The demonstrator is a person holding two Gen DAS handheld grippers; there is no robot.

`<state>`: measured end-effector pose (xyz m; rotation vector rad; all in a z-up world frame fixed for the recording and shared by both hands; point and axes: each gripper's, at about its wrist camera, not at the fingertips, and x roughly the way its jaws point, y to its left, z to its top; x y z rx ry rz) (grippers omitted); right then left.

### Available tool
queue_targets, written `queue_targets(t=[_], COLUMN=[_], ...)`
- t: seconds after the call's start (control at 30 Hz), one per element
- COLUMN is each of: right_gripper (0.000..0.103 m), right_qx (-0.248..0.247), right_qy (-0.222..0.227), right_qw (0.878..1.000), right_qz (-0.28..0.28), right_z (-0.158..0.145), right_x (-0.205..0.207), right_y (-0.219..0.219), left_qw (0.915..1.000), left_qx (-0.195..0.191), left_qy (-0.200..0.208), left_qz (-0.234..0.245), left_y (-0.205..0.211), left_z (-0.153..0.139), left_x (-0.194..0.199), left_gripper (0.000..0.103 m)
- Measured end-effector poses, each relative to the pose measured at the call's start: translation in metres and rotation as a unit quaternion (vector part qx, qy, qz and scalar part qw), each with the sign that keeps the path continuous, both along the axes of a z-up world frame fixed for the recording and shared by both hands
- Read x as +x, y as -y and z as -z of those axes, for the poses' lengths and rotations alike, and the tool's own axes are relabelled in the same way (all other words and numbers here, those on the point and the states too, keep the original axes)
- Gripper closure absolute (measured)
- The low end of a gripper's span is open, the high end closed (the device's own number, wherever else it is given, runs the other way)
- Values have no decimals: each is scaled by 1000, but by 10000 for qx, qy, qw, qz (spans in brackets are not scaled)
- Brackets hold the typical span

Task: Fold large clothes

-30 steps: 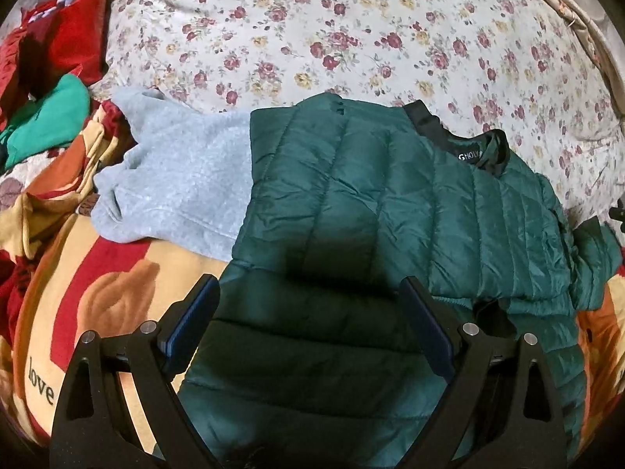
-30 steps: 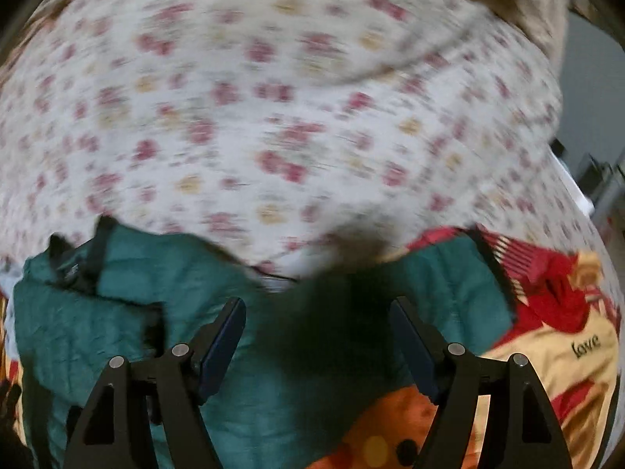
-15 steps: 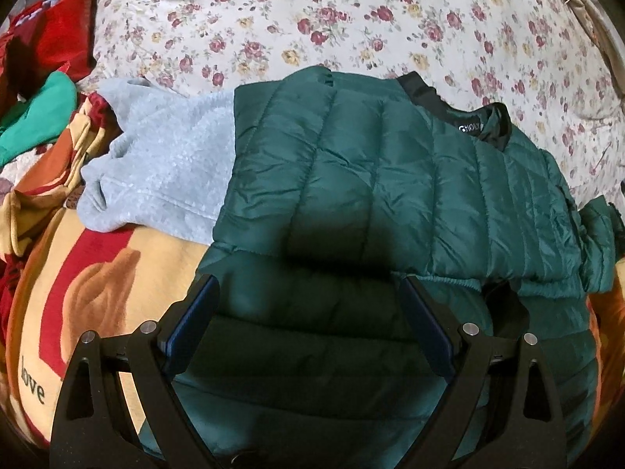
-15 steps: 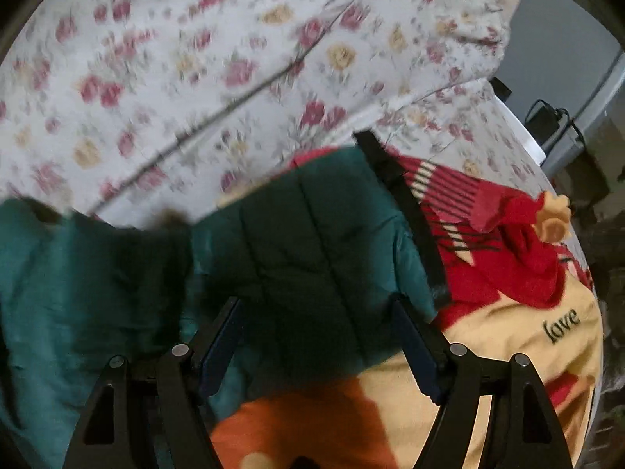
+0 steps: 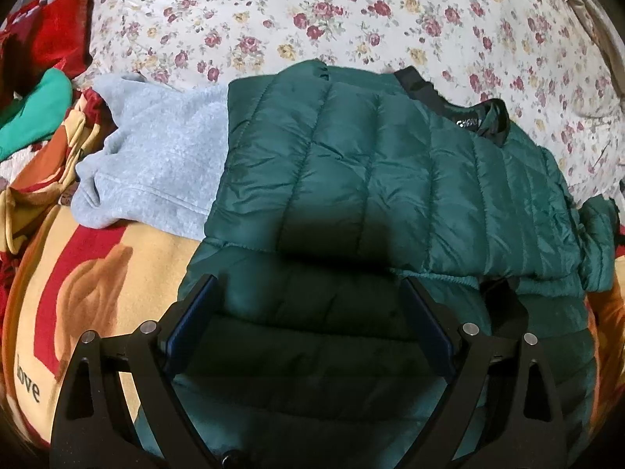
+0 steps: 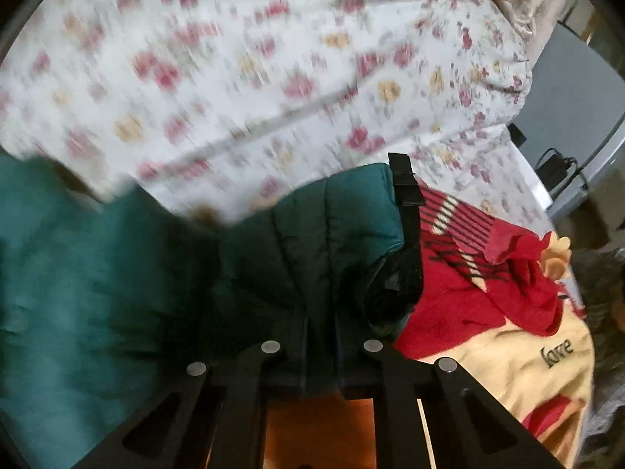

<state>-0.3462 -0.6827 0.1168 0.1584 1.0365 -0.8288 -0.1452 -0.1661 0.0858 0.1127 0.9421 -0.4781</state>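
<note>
Jacket (image 5: pixel 390 179): green quilted, spread on the bed, part folded over itself; the black collar lies toward the floral quilt. Its near hem is cut off by the bottom of the left view.
Sleeve (image 6: pixel 336 242): green with a black cuff, lying over the red and yellow blanket; the shadow and the gripper hide its near part.
Right gripper (image 6: pixel 322 346): jaws have just been closing and now pinch the sleeve fabric; the pads are buried in dark cloth and hard to make out.
Left gripper (image 5: pixel 308 324): jaws wide, above the jacket's lower half, nothing between the pads.
Grey sweater (image 5: pixel 156 164): beside the jacket, its edge tucked under it.
Blanket (image 5: pixel 97 281): printed "love", partly covered.
Floral quilt (image 5: pixel 351 19): far side of the bed; blurred in the right view.
Red and green cloth (image 5: pixel 43 78): left edge of the bed, cut off, kind unclear.
</note>
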Motion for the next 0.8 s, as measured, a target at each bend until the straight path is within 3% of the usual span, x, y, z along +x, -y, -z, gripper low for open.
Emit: queue_targets(t=[0.17, 0.37, 0.53, 0.67, 0.8], right_gripper=[94, 95, 95, 95, 95], right_qx=[59, -367, -654, -586, -351], right_qy=[601, 719, 773, 794, 648], right_qw=[9969, 9865, 9673, 9477, 9261], right_qz=[-513, -1428, -2327, -3035, -3699], right_z=[-54, -110, -150, -159, -136], right_x=[6, 36, 73, 106, 144], right_y=[-39, -112, -190, -257, -323], left_qw=[9999, 9996, 9990, 9985, 9975], left_qx=[-123, -216, -363, -428, -534], left_qy=[91, 164, 227, 209, 169], left_qz=[-28, -38, -116, -269, -436], left_y=[-5, -11, -21, -33, -45], left_z=[-11, -23, -34, -39, -42], left_x=[-2, -4, 0, 7, 15], left_gripper=[10, 10, 10, 10, 10])
